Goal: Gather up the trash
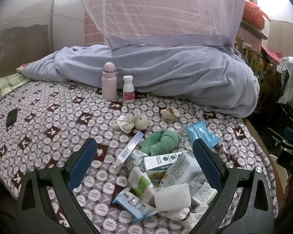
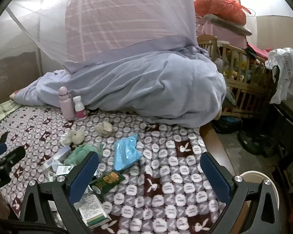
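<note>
A heap of trash lies on the patterned bed cover (image 1: pixel 48 120): a white foam block (image 1: pixel 172 196), a green-and-white carton (image 1: pixel 160 162), a blue-white wrapper (image 1: pixel 133 203), a toothpaste-like box (image 1: pixel 128 149) and a blue packet (image 1: pixel 203 133). My left gripper (image 1: pixel 144 159) is open and empty, its jaws straddling the heap just above it. My right gripper (image 2: pixel 149 172) is open and empty over the bed, right of the heap. The blue packet (image 2: pixel 126 153) and a green snack packet (image 2: pixel 107 181) lie by its left finger (image 2: pixel 84 177).
A pink bottle (image 1: pixel 108 83) and a white pill bottle (image 1: pixel 128 88) stand by the blue quilt (image 1: pixel 175 74). A small plush toy (image 1: pixel 134 120), a green cloth (image 1: pixel 162 141) and a crumpled wad (image 1: pixel 169 113) lie behind the heap. A white bin rim (image 2: pixel 263 183) shows beside the bed.
</note>
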The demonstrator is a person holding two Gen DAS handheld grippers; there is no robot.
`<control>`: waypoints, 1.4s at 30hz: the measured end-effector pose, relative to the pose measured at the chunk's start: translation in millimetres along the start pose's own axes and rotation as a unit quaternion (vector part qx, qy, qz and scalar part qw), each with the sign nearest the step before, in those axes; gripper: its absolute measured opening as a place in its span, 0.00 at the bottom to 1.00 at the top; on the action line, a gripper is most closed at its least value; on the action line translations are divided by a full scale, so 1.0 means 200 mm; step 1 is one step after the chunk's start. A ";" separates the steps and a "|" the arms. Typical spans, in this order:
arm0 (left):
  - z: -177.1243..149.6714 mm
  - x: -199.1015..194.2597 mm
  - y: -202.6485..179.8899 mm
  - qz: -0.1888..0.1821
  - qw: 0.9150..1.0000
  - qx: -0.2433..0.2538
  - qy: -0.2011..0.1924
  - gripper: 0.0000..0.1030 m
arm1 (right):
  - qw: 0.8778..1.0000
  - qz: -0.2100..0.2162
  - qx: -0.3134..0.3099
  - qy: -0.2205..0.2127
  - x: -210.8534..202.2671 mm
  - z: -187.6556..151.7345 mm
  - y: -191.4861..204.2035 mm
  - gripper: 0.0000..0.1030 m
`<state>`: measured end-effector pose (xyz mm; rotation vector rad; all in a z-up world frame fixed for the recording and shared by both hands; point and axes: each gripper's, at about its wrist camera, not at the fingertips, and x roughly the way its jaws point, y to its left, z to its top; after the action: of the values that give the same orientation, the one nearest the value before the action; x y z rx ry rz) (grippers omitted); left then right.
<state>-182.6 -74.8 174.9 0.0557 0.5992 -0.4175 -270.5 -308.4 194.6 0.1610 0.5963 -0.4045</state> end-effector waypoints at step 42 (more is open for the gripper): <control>0.00 0.03 0.02 0.013 1.000 0.005 -0.004 0.95 | 1.000 0.014 -0.014 0.008 0.01 -0.03 0.05 1.00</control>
<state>-175.9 -72.8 170.6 0.0723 0.5877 -0.3948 -267.2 -298.1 188.5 0.1459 0.6155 -0.3683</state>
